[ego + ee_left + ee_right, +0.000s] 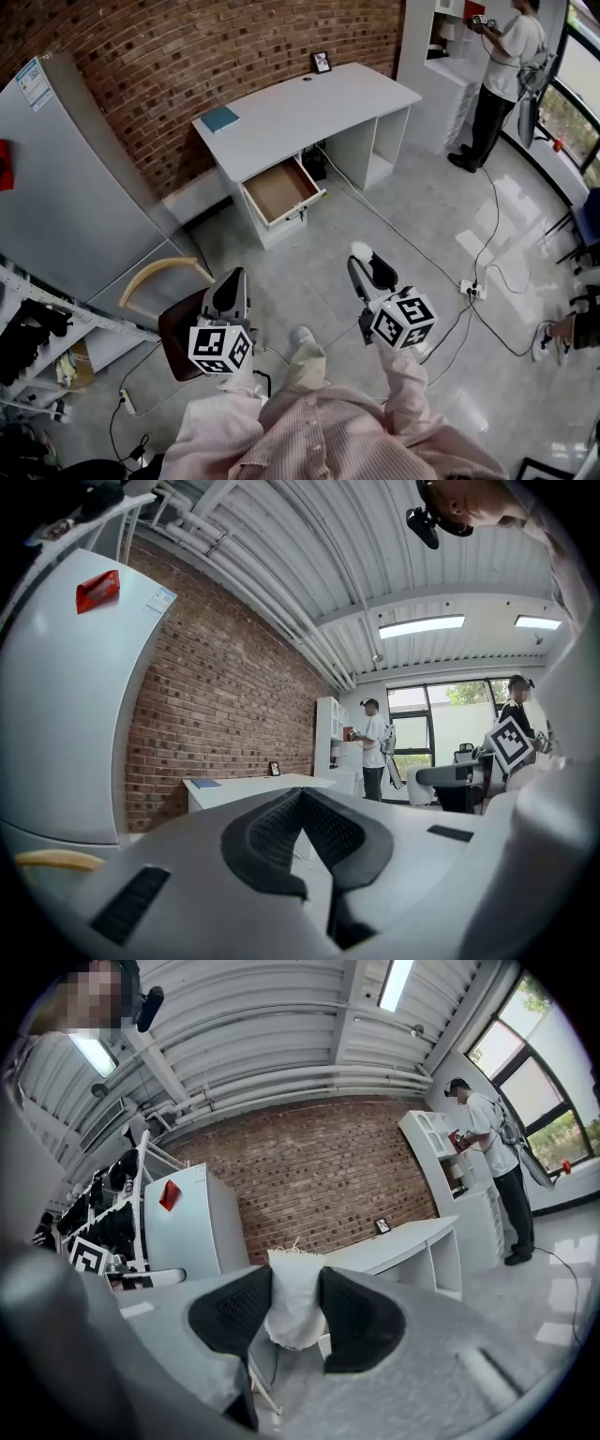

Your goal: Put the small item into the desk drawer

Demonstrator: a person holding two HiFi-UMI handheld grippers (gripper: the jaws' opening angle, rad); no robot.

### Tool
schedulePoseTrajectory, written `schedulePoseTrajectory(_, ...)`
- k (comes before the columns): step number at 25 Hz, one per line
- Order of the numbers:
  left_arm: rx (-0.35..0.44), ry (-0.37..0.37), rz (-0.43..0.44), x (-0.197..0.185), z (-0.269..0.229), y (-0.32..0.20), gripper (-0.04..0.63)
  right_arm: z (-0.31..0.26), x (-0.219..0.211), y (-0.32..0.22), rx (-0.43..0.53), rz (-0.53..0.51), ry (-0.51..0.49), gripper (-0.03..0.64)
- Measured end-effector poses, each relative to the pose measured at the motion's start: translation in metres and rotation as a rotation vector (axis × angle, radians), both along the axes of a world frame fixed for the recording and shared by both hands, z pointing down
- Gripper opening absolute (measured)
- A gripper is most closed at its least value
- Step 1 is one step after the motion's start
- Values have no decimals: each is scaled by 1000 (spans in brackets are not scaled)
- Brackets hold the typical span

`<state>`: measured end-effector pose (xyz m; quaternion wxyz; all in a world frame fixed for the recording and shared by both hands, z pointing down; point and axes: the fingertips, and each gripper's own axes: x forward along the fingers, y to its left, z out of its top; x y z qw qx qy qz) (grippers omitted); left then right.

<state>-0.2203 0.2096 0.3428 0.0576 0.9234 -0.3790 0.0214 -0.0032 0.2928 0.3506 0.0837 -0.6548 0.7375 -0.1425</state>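
Observation:
My right gripper (293, 1283) is shut on a small white cloth pouch (294, 1302) with a frayed top edge; in the head view that gripper (362, 255) points toward the desk with the white pouch (360, 249) at its tip. My left gripper (232, 278) is held beside it, and in the left gripper view its jaws (302, 799) meet at the tips with nothing between them. The white desk (309, 108) stands against the brick wall, a few steps ahead. Its drawer (281, 190) is pulled out, showing a bare brown bottom.
A blue book (219, 118) and a small framed picture (322, 62) lie on the desk. A grey fridge (66, 187) stands at the left, and a brown chair (178, 330) is under my left gripper. Cables (450, 272) cross the floor. A person (506, 66) stands by white shelves at the back right.

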Motion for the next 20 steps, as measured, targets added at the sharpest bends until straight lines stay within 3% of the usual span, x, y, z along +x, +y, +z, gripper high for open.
schedulePoseTrajectory(12, -90, 4, 13, 67, 37, -136, -2, 30, 43, -149, -67, -56, -13, 160)
schedulePoseTrajectory(20, -100, 24, -10, 70, 38, -199, -2, 34, 52, -216, -81, -70, -12, 161)
